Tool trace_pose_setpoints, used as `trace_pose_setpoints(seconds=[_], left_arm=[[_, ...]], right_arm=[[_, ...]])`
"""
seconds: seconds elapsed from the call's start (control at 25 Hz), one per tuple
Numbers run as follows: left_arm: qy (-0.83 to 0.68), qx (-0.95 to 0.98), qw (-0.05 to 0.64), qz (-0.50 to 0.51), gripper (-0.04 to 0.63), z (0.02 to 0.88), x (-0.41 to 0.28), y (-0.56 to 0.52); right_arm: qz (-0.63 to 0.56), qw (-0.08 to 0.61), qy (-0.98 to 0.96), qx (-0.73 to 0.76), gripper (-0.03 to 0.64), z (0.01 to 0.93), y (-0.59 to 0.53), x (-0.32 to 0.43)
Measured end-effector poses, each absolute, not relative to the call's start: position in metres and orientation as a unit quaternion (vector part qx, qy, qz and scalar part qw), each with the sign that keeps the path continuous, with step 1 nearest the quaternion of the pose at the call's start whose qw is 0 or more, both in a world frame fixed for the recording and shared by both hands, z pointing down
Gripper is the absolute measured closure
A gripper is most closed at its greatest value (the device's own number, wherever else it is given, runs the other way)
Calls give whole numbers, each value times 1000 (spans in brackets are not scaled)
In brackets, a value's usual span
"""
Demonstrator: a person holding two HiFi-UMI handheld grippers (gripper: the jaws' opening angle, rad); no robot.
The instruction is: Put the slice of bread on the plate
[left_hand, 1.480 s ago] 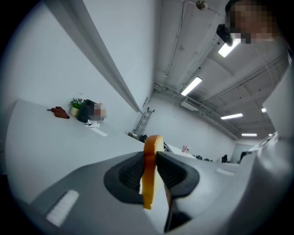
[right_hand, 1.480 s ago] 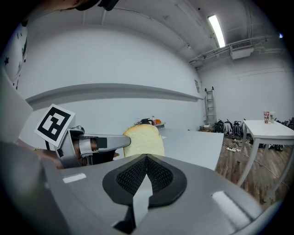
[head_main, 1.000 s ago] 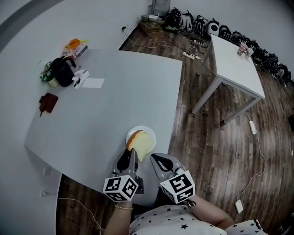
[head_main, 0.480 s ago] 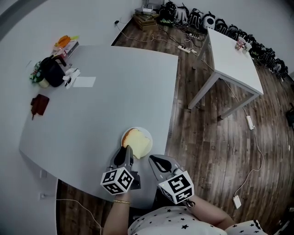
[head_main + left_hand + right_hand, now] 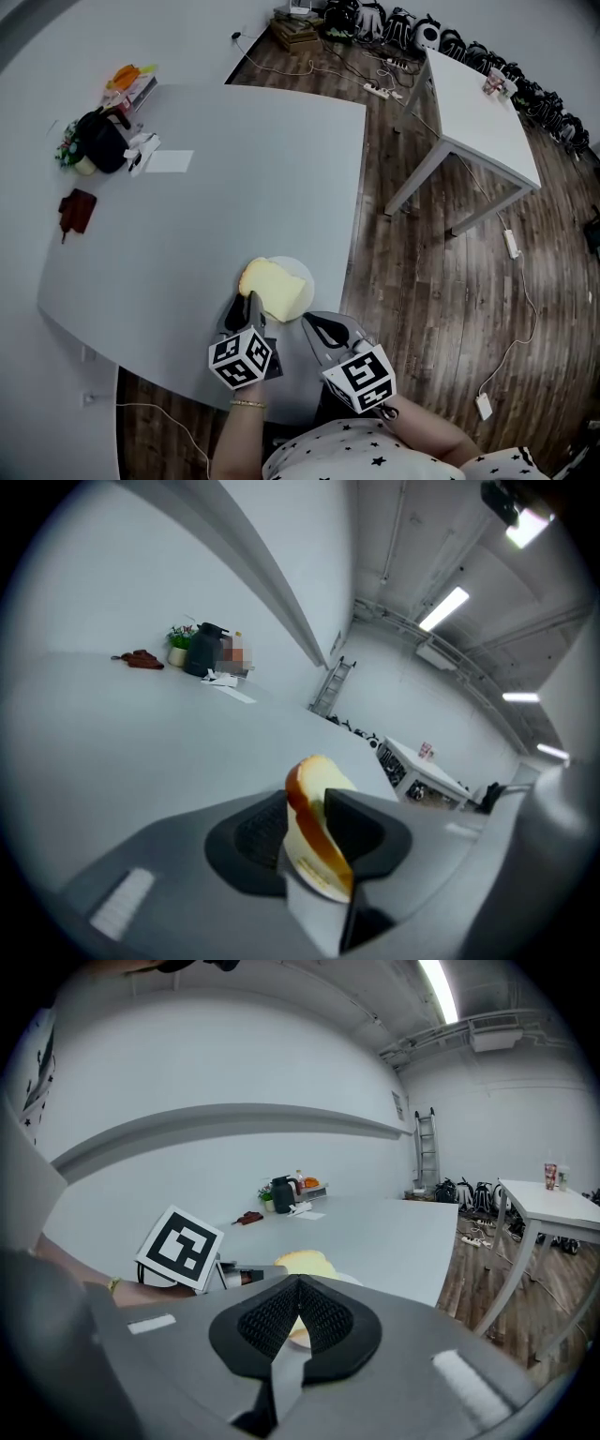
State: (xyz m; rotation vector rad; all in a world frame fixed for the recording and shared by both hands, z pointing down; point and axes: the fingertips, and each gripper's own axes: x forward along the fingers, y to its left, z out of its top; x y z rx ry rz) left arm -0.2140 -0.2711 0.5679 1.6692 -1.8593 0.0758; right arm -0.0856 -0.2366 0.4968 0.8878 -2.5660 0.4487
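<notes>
We have lowered the slice of bread (image 5: 274,287) onto the plate (image 5: 307,275), and our left gripper (image 5: 251,304) is opening its fingers (image 5: 246,841) around it. Our right gripper (image 5: 317,325) waits beside, fingers together; only withdrawing seems left.

Dark wood floor (image 5: 427,309), white side table (image 5: 480,117)

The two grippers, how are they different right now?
The left gripper has the slice of bread between its jaws, which are opening. The right gripper has nothing between its jaws, and they are together. The left gripper reaches over the plate, while the right gripper sits a little back from it. Both have dark ribbed pads and carry a cube with square markers.
</notes>
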Motion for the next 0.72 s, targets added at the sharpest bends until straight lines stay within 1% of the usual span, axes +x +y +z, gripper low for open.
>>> trace_pose_setpoints(seconds=[0.12,0.4,0.52,0.64,0.72], left_arm=[[-719,618,311,67,465,578,-223,-270],[-728,608,301,95,466,587,-233,-262],[-736,603,298,82,511,575,-237,-256],[-732,615,286,64,533,553,-234,-247],[-724,631,270,61,586,536,-227,-239]], right_arm=[[158,193,-916,314,618,496,-238,-90],[155,193,-918,309,618,494,-236,-99],[152,191,-919,310,618,491,-234,-99],[149,189,-919,312,618,489,-230,-100],[146,187,-920,312,618,486,-226,-102]])
